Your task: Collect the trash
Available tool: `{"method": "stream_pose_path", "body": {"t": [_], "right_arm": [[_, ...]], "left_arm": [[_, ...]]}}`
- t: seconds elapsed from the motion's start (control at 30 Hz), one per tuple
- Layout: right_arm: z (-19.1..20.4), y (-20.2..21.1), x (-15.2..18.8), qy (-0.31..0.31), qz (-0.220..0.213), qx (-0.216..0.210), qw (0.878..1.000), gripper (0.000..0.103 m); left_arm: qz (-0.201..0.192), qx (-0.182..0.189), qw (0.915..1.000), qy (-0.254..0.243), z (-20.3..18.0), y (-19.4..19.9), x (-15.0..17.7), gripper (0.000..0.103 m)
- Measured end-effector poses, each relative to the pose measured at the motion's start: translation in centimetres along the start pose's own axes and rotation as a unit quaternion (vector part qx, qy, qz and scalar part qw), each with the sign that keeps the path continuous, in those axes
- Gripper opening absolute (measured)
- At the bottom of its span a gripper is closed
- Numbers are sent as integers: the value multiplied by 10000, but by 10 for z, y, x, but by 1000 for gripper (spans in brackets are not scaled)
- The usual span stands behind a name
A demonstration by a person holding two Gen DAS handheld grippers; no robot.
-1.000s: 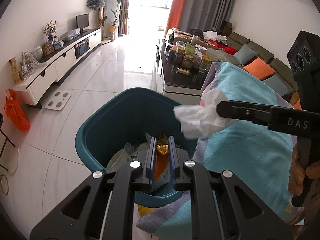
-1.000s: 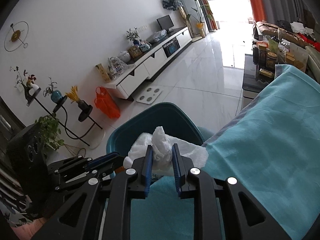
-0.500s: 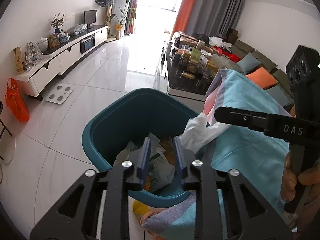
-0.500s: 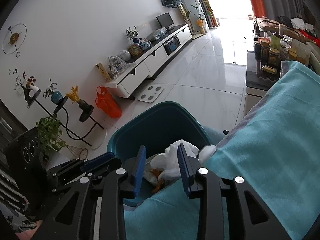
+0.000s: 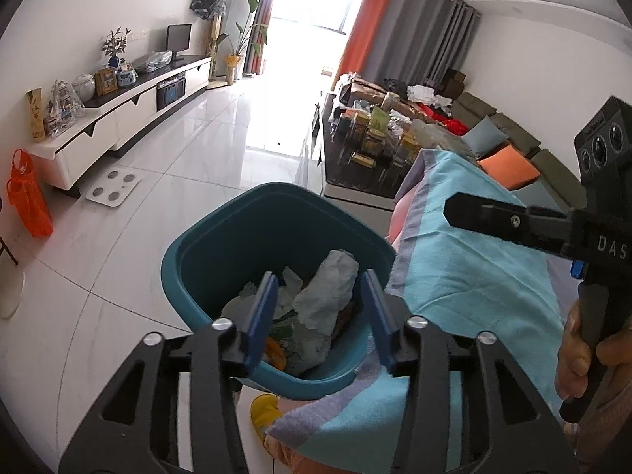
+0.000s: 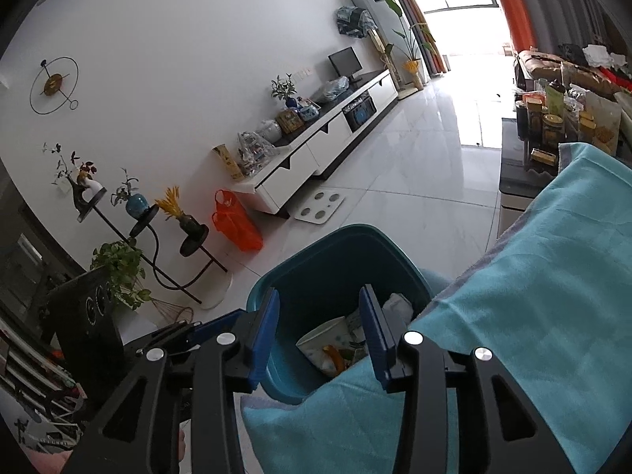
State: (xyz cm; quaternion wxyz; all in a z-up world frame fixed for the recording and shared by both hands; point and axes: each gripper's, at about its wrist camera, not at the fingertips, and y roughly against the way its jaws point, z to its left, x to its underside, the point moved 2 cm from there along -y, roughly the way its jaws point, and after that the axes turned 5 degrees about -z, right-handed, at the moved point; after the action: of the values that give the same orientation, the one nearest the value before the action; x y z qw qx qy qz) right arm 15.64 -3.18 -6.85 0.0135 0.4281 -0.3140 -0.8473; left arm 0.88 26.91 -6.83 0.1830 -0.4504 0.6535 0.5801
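Note:
A teal trash bin [image 5: 221, 245] stands on the floor beside the table edge; it also shows in the right wrist view [image 6: 324, 264]. Inside lie a crumpled white tissue [image 5: 328, 296], more paper scraps and an orange scrap [image 5: 274, 349]. The same trash shows in the right wrist view, with the tissue [image 6: 397, 304] and a paper cup [image 6: 324, 341]. My left gripper [image 5: 318, 316] is open and empty above the bin. My right gripper [image 6: 320, 335] is open and empty over the bin's near edge; its fingers also reach in from the right in the left wrist view [image 5: 493, 217].
A turquoise towel [image 5: 474, 284] covers the table on the right. A cluttered coffee table [image 5: 367, 146] and a sofa [image 5: 509, 146] lie behind. A white TV cabinet [image 5: 118, 118], an orange bag [image 5: 27, 197] and a floor scale [image 5: 112, 191] are on the left. A yellow item [image 5: 264, 407] lies below the bin.
Both grippers opened. The left one let go of the orange scrap and the right one let go of the white tissue; both pieces now lie in the bin.

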Motion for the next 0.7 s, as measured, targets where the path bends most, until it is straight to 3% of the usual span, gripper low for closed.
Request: {"method": "stream_pose_path", "body": {"t": [0.17, 0.33, 0.53, 0.7], "right_arm": [[-1, 24, 10, 87, -212, 150, 9996, 52], [-9, 64, 29, 132, -697, 632, 9955, 71], [-26, 118, 57, 140, -1289, 1426, 9812, 89], [-31, 166, 79, 280, -1881, 2230, 9561, 96]], "left_arm": [[-195, 133, 9997, -115, -16, 13, 1, 65], [-446, 267, 9982, -296, -40, 32, 8, 98], [-759, 415, 9949, -524, -79, 48, 20, 97], [-1039, 518, 9900, -797, -120, 54, 27, 97]]}}
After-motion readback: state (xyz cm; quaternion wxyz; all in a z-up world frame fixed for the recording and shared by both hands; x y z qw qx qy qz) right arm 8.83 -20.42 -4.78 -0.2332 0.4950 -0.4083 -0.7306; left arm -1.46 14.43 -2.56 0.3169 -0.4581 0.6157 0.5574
